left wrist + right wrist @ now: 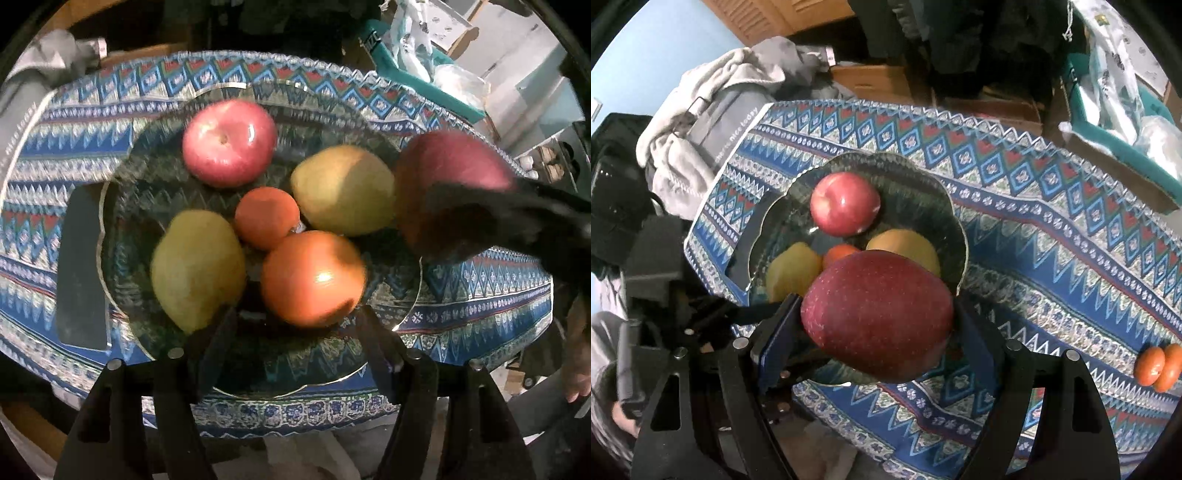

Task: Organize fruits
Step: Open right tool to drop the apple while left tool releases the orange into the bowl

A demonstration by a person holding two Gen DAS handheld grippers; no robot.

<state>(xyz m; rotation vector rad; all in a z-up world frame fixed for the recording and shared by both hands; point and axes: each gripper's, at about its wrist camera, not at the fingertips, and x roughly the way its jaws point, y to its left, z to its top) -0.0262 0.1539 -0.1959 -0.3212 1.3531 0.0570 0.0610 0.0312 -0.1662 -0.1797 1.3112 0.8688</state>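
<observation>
While the dark red apple (pixel 877 314) sits clamped between the right gripper (pixel 877 325) pads, its long axis runs crosswise to the fingers, roughly 9 to 3 o'clock in the right wrist view, bulging past both pads. Jaws set wide, closed firmly on the fruit; blue pad (pixel 775 332) at 9 o'clock touching the skin. Apple held above the near rim of the glass bowl (pixel 956 229), which lies ahead toward 12 o'clock. From the left wrist view the same apple (pixel 454 173) hangs at 2 o'clock, over the bowl's right edge (pixel 417 280), blurred. Bowl contents: pink-red apple (pixel 229 142) at 12 o'clock, pear (pixel 343 188) toward 2, second pear (pixel 197 269) at 8, small orange (pixel 266 218) centre, large orange (pixel 314 277) at 5. Open floor of the bowl appears mainly at 10 o'clock; judgement: the drop wants to go forward and slightly left, or settle onto the pile. Left gripper (pixel 295 325) hovers over the near rim, fingers parted, holding nothing, tips near the large orange. Right hand clearly the one to act. Two small oranges (pixel 1158 365) remain on the patterned cloth (pixel 1052 221) at 3 o'clock, well apart from the bowl.
</observation>
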